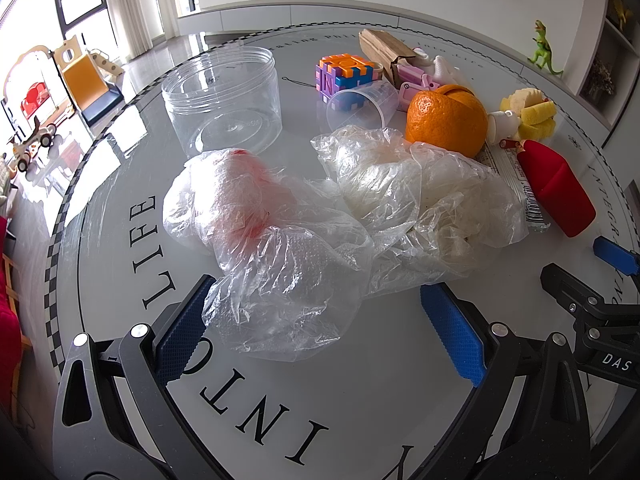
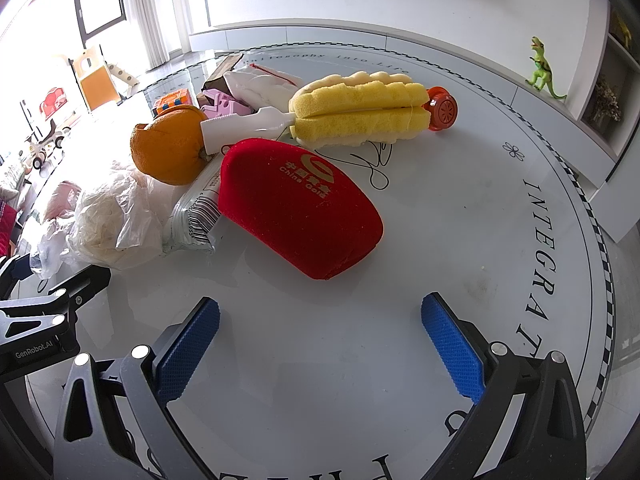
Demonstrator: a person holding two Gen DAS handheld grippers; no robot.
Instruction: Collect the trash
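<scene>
Straddling crumpled plastic bag point(image 1: 280, 264), left gripper point(image 1: 320, 328) spread wide; right gripper point(image 2: 320, 344) spread, nothing between

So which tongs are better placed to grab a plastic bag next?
Left. The left tongs are open with the nearer bag already between their fingers. The right tongs are open over bare table, facing the red case.
</scene>
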